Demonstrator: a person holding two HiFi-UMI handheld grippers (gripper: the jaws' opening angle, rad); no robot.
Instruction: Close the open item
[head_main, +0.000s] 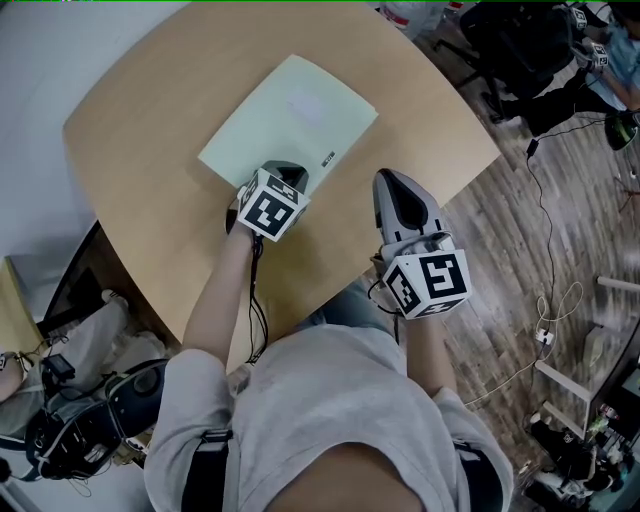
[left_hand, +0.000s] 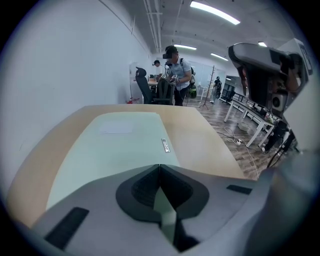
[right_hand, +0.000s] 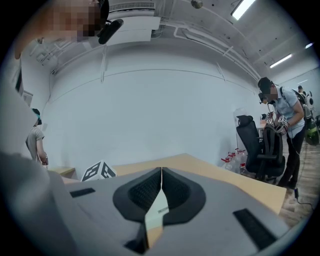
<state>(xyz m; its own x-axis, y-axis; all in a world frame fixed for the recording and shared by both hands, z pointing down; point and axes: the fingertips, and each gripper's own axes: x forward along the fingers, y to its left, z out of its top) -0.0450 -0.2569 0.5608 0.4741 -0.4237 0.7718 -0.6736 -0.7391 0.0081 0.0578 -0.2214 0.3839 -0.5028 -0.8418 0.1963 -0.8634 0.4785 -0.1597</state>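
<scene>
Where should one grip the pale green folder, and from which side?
Probably the near edge by the label, coming low from the person's side: the pale green folder lies flat and thin on the table, so only an edge offers a hold. The left gripper there is shut and must open first.

No writing can be read anywhere. The pale green folder (head_main: 290, 115) on the table (head_main: 150, 160) carries a small dark label (head_main: 328, 160) near its edge at about 4 o'clock in the head view; in the left gripper view the same label (left_hand: 165, 145) shows light marks, too small to make out. A faint pale rectangle (left_hand: 116, 129) on the cover shows no print. The left marker cube (head_main: 270, 210) and right marker cube (head_main: 428, 283) bear black-and-white square patterns, not letters or numbers.
</scene>
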